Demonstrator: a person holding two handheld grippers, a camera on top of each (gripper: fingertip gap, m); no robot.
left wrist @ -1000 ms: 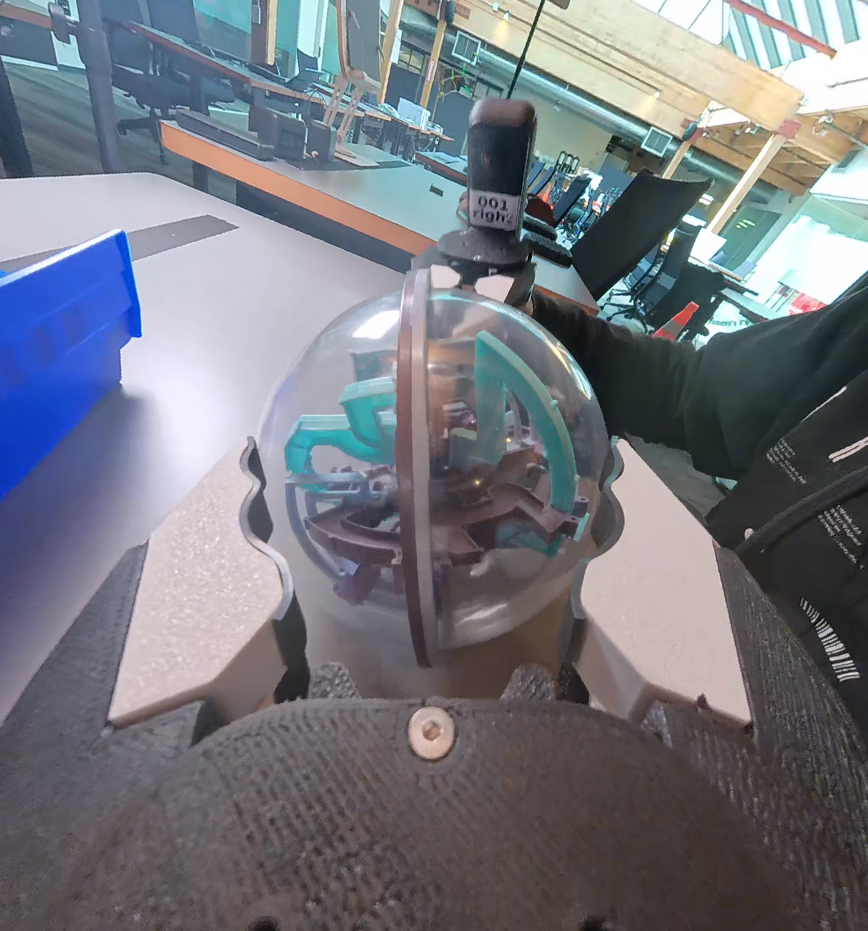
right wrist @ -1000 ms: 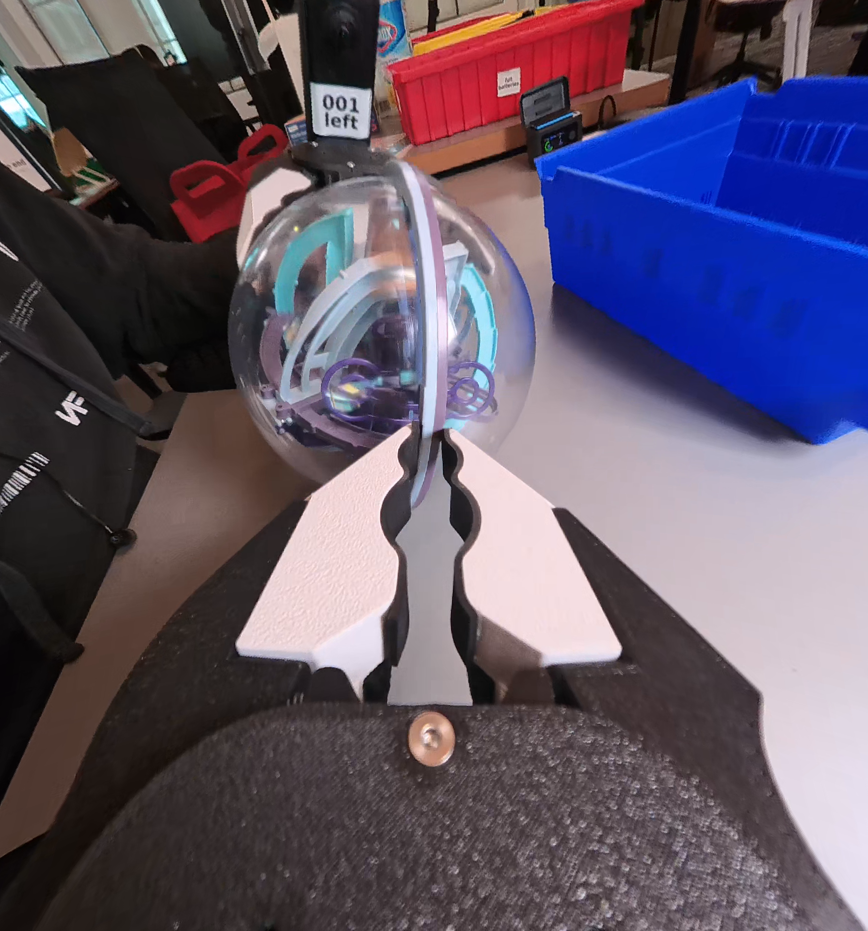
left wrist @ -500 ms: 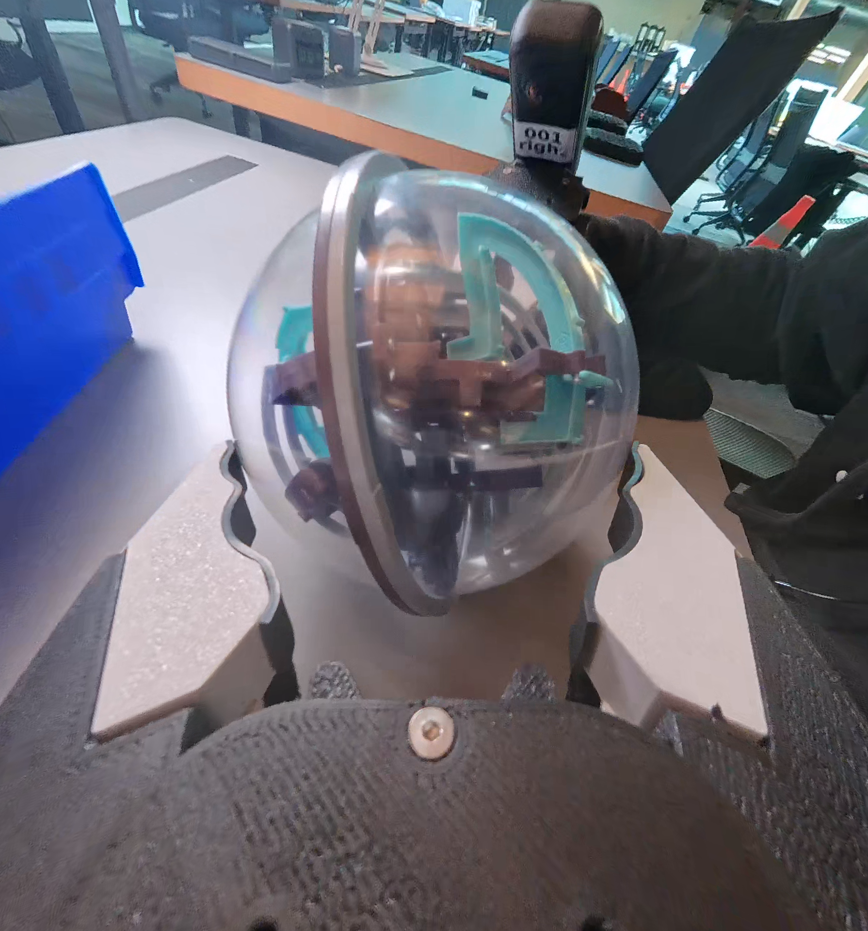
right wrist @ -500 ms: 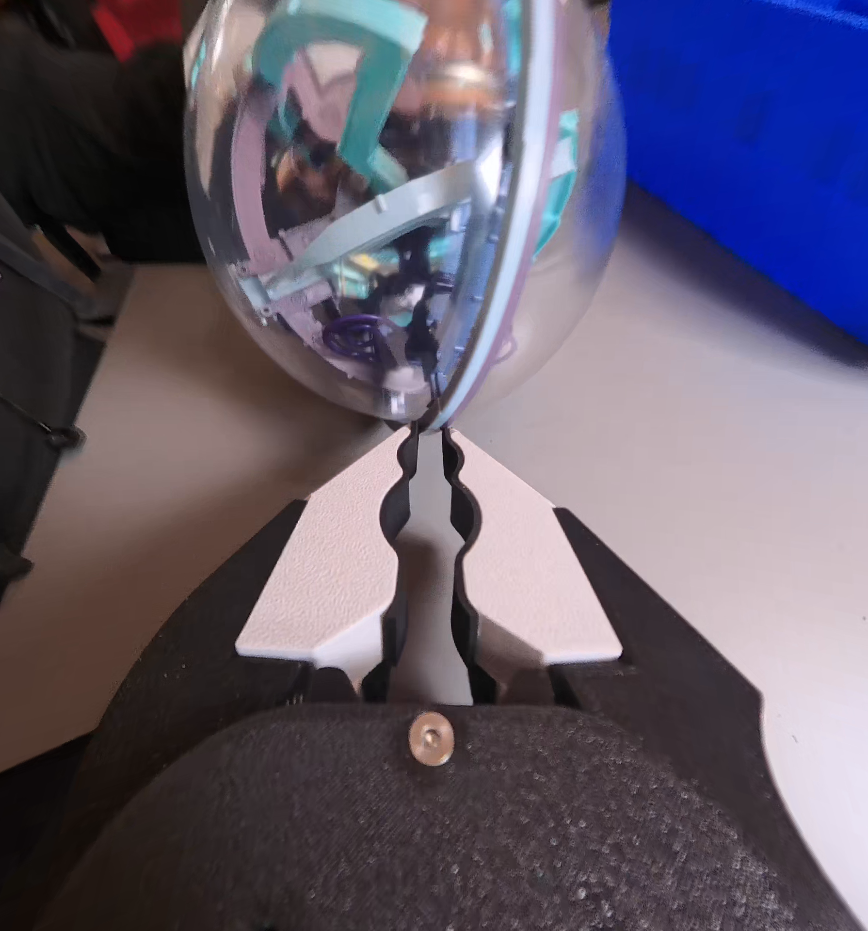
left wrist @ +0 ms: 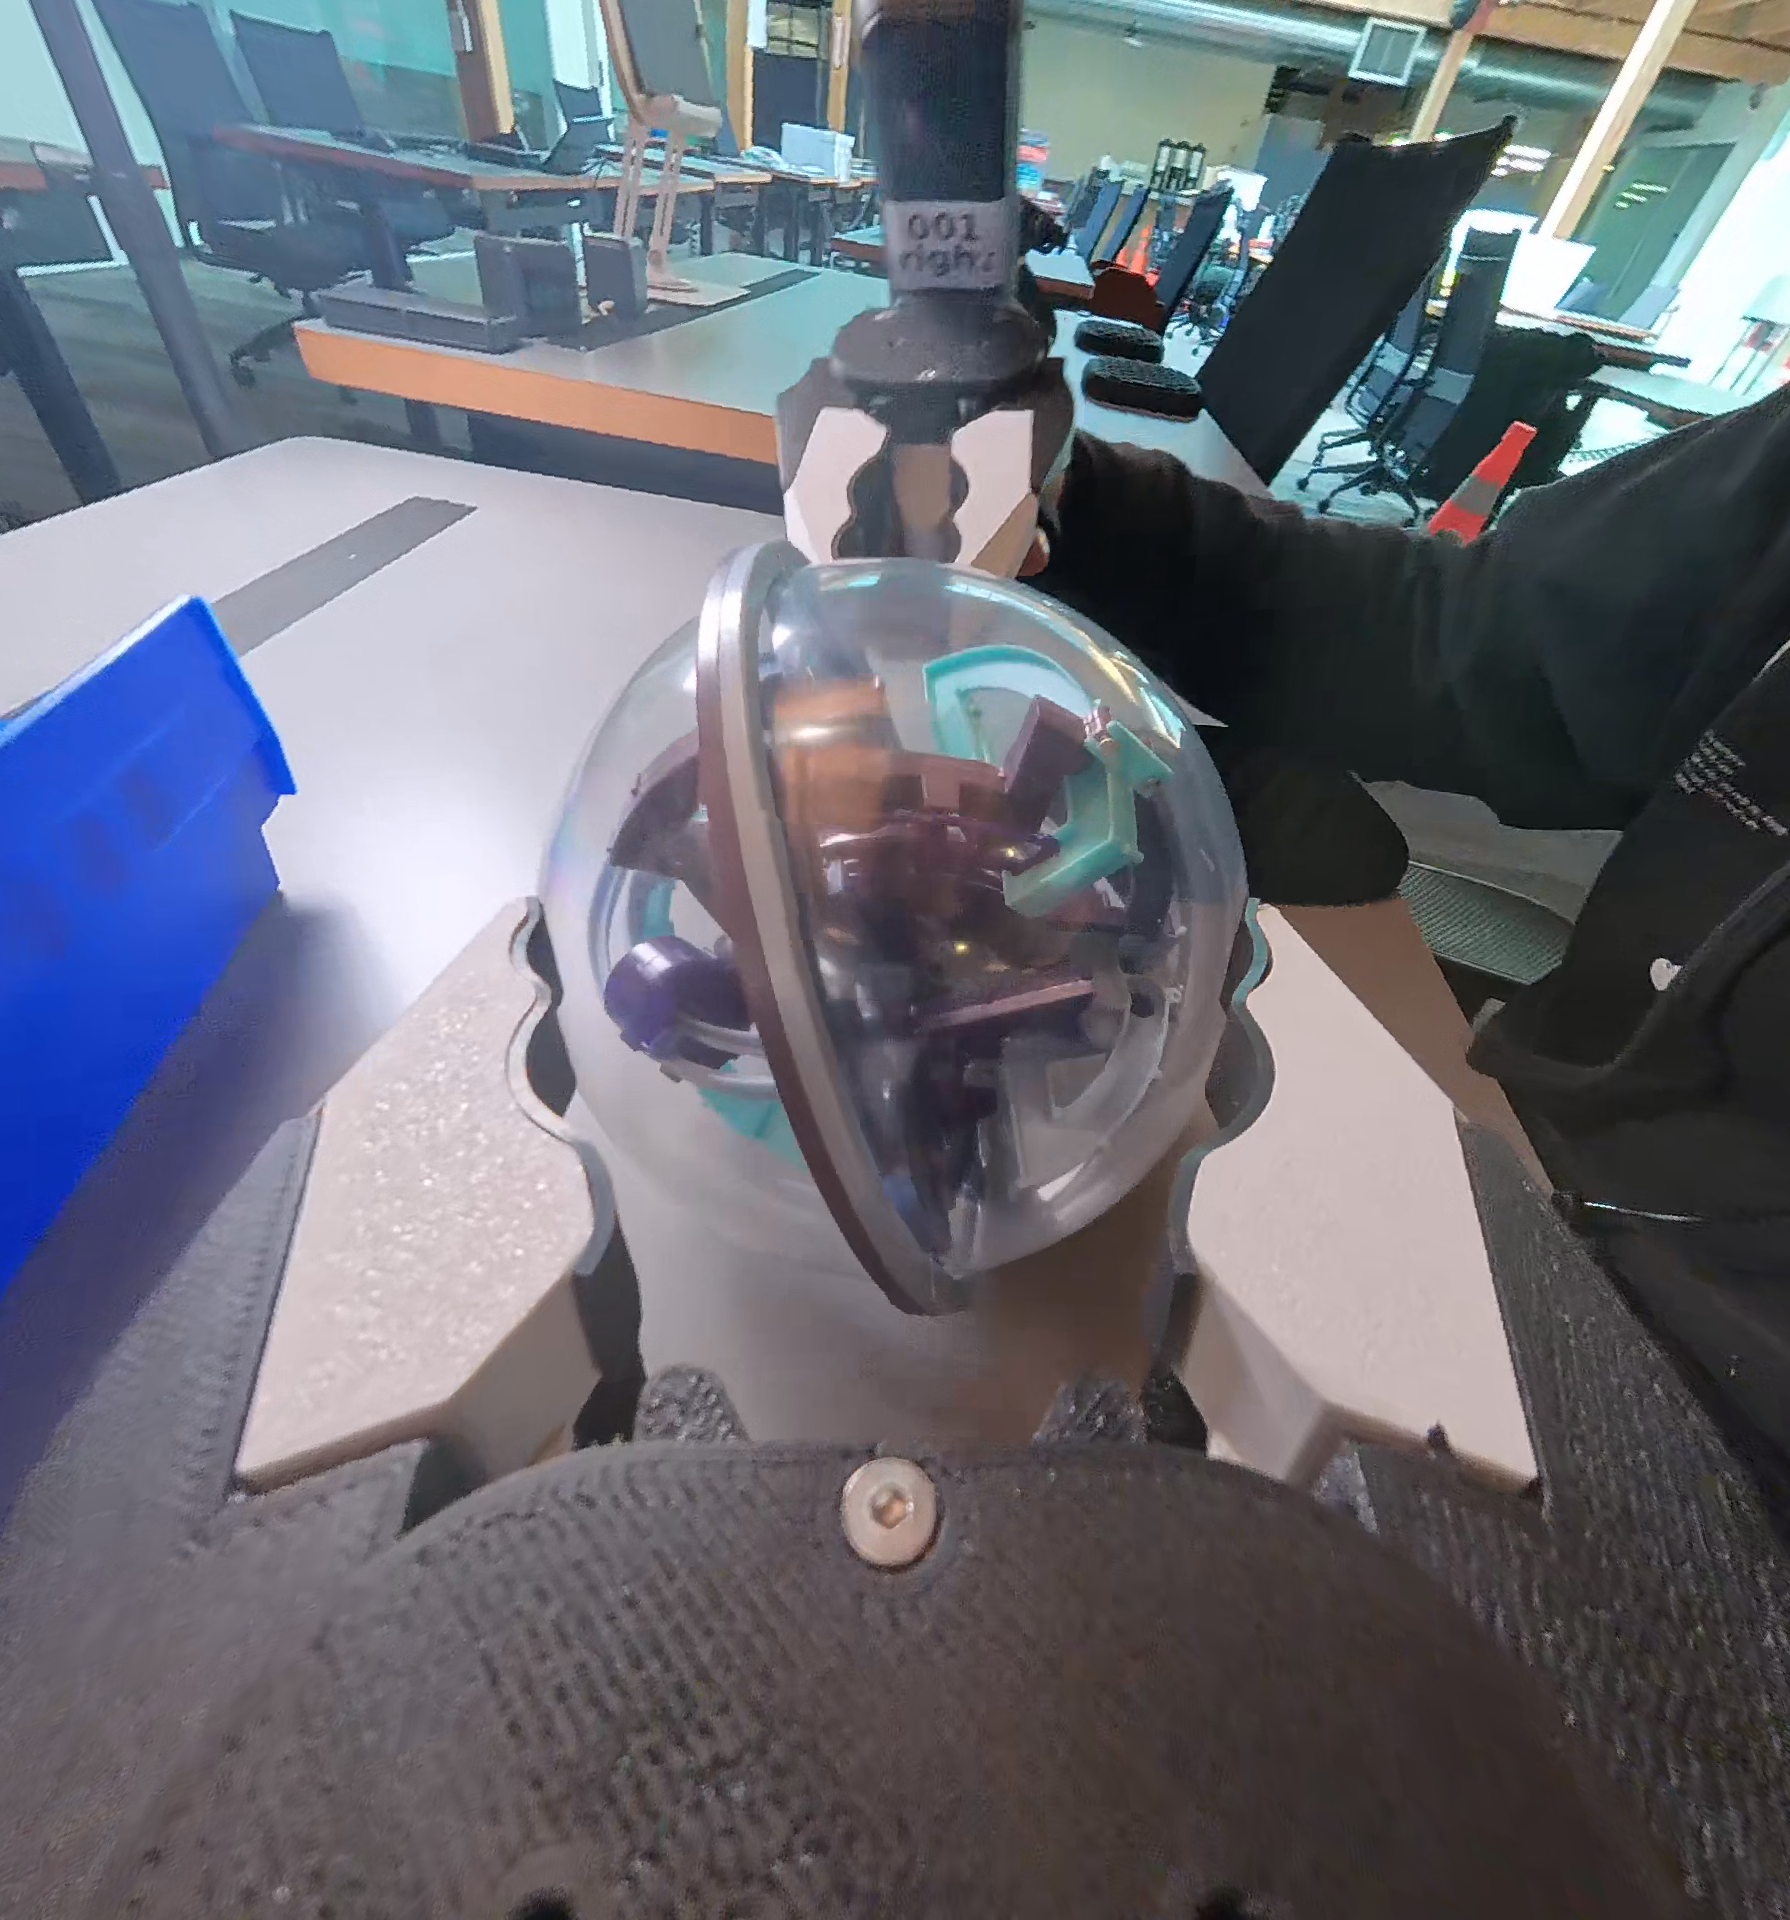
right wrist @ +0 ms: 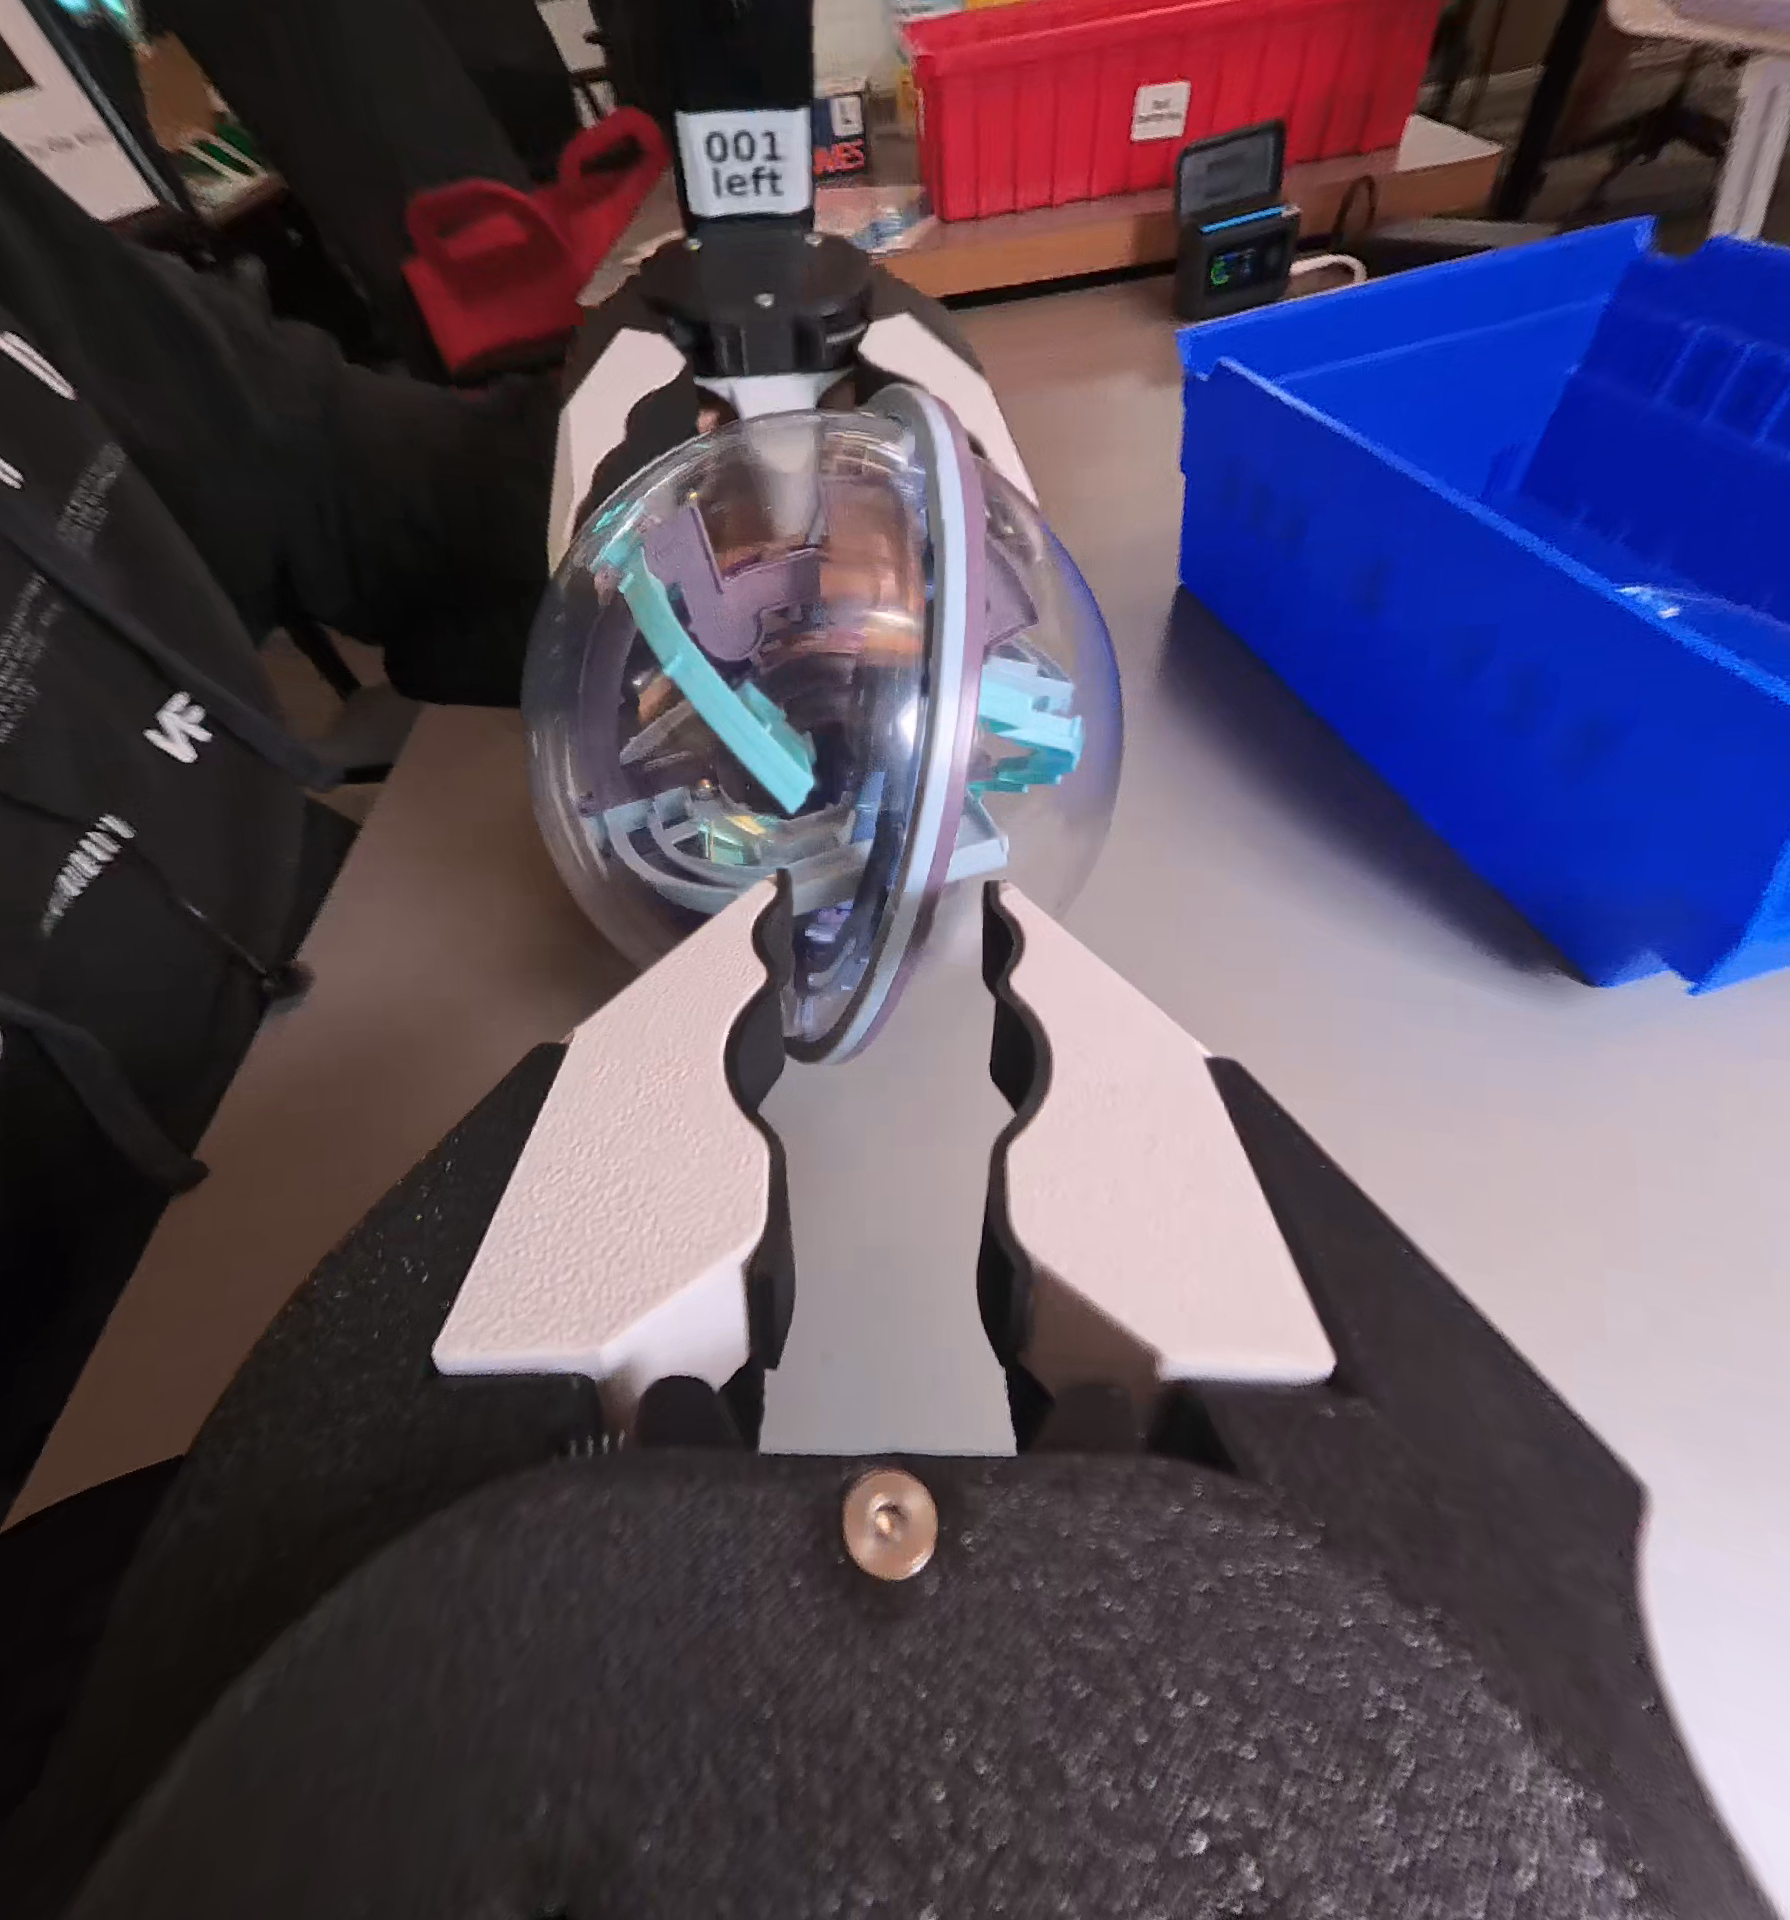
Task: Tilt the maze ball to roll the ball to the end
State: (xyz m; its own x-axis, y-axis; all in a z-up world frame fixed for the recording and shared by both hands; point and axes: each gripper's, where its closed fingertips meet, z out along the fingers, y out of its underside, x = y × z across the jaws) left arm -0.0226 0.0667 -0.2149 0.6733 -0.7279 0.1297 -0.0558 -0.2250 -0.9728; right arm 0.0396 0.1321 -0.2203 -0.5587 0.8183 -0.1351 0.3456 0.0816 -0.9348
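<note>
The maze ball [left wrist: 891, 914] is a clear sphere with teal and purple tracks inside and a grey-purple rim around it. My left gripper [left wrist: 891, 925] is shut on it, with a pad against each side of the sphere, low over the grey table [left wrist: 403, 675]. In the right wrist view the ball [right wrist: 818, 675] sits just past my right gripper [right wrist: 886, 894], which is open. The rim [right wrist: 932, 727] dips between its fingers, with a clear gap to the right pad [right wrist: 1005, 987]. The right gripper also shows behind the ball in the left wrist view [left wrist: 917, 520], jaws apart.
A blue bin [right wrist: 1493, 623] stands on the table close beside the ball and also shows in the left wrist view [left wrist: 91, 883]. A person's black sleeve [left wrist: 1390, 675] is on the other side. A red bin [right wrist: 1130, 104] and a small device [right wrist: 1239, 229] stand on a far table.
My right gripper was shut on the ball's rim and has opened, letting it go. The ball has turned, so its rim now leans. My left gripper's pads have closed in on the sphere.
</note>
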